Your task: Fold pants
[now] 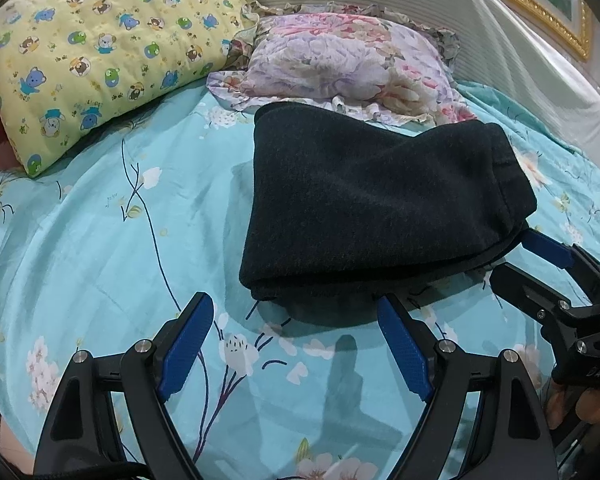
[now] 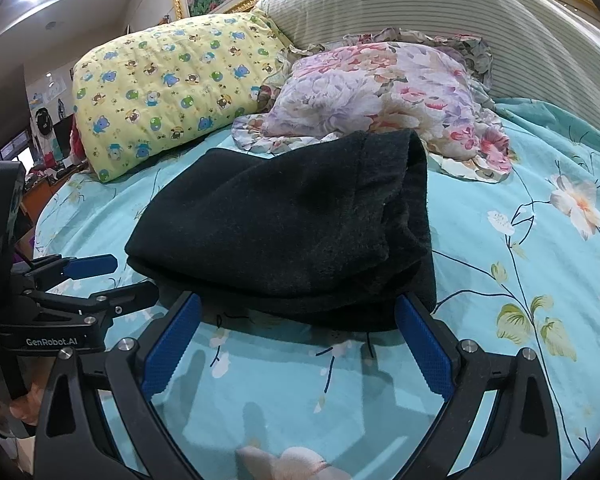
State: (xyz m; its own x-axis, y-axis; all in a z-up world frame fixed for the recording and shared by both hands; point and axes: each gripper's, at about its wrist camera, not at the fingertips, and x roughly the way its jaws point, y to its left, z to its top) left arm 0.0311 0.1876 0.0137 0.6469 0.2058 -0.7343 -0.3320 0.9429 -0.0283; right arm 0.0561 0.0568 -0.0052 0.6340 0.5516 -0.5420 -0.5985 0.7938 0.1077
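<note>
**Folded bundle dead ahead, both grippers empty**

The dark charcoal fleece pants [image 1: 364, 204] lie in a thick folded bundle on the turquoise floral bedsheet [image 1: 100, 240], just beyond both sets of fingers, long axis running crosswise. The left gripper [image 1: 296, 344] is spread wide, holding nothing. The right gripper [image 2: 298, 344] is just as wide, also empty, and looks nearer, its tips at the hem. A yellow bear-print pillow [image 1: 100, 52] and flowered pillow [image 1: 348, 64] sit behind.

Fuzzy matt black pants [image 1: 372, 200] lie on smooth printed cotton bedsheet [image 1: 100, 240].
</note>
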